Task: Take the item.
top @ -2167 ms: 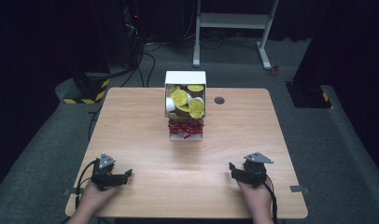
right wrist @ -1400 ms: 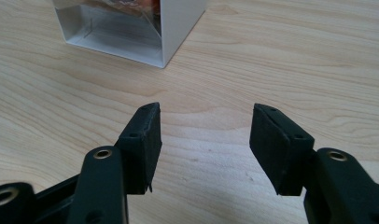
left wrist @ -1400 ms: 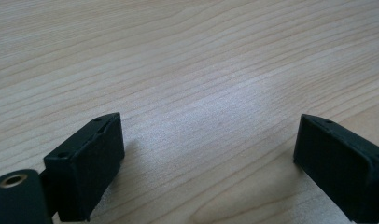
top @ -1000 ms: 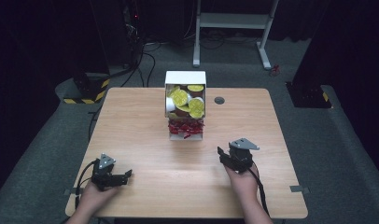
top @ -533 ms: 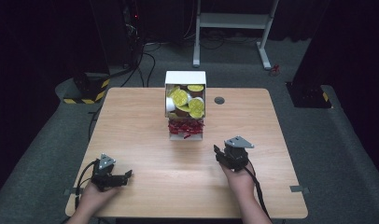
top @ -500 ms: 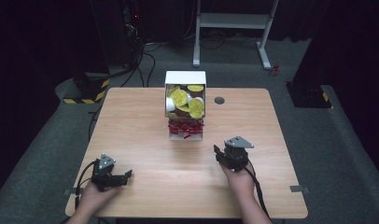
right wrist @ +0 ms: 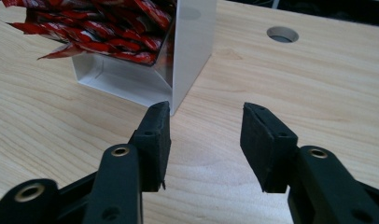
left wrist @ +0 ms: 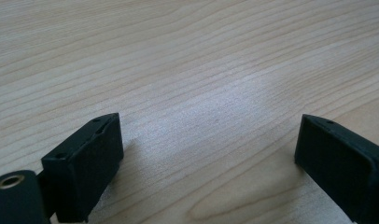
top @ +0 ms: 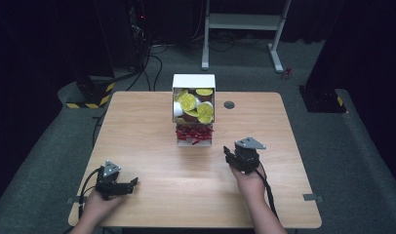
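Wood-grain table (top: 152, 126) carries the white dispenser box (top: 193, 109) at 12 o'clock; the right gripper (top: 235, 157), jaws parted and empty, has advanced toward it, probably to pick, while the left gripper (top: 124, 185) stays released at 7 o'clock.

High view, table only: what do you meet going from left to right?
Left gripper → white dispenser box of yellow-lidded cups and red packets → round cable hole → right gripper.
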{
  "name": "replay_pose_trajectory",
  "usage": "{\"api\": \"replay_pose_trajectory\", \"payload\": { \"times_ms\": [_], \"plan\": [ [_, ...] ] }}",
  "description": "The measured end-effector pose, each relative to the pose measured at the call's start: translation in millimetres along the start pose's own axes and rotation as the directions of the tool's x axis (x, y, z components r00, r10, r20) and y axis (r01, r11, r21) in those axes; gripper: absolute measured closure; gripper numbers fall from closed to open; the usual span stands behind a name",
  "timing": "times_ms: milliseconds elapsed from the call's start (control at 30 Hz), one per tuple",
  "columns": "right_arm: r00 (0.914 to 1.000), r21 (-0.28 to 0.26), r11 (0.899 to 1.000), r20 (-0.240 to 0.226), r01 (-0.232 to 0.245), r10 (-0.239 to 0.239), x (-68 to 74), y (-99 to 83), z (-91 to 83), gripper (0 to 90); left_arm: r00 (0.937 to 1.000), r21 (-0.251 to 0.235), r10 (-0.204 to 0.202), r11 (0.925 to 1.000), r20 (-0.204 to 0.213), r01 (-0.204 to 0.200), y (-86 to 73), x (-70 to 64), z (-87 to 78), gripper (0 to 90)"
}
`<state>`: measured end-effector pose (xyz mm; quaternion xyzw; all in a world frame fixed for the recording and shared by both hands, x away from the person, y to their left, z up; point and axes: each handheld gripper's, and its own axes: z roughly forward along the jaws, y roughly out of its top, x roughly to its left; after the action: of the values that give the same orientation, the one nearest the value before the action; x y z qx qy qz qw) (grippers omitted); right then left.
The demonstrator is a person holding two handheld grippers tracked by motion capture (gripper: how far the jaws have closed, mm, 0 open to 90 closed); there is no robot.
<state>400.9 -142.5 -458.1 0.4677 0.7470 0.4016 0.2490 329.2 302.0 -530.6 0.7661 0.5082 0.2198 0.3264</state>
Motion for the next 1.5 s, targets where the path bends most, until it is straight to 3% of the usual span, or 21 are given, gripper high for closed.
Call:
{"api": "replay_pose_trajectory", "payload": {
  "times_ms": [400, 733, 1033, 1267, 1500],
  "plan": [
    [0.9994, -0.048, 0.998, -0.009, 0.032, -0.033, 7.4, 15.0, 4.4, 56.6, 1.0000, -0.001, 0.000, 1.0000, 0.001, 0.000, -0.1, 0.1, 0.0, 8.2],
    [0.9997, -0.038, 0.999, -0.013, 0.020, -0.021, 10.5, 22.8, 11.4, 54.6, 1.0000, -0.001, 0.001, 1.0000, 0.002, -0.001, 0.0, 0.3, 0.0, 8.4],
    [0.9992, -0.043, 0.998, -0.007, 0.039, -0.039, 13.3, 28.1, 17.9, 52.9, 1.0000, -0.001, 0.001, 1.0000, 0.002, -0.001, 0.0, 0.3, 0.0, 8.4],
    [0.9997, -0.041, 0.999, -0.021, 0.015, -0.016, 14.2, 34.7, 20.8, 52.2, 1.0000, -0.001, 0.001, 1.0000, 0.002, -0.001, 0.0, 0.3, 0.0, 8.4],
    [0.9992, -0.040, 0.999, -0.025, 0.031, -0.032, 17.2, 36.9, 25.6, 51.3, 1.0000, -0.002, 0.004, 1.0000, 0.003, -0.004, -0.3, 0.4, -0.3, 8.7]
  ]
}}
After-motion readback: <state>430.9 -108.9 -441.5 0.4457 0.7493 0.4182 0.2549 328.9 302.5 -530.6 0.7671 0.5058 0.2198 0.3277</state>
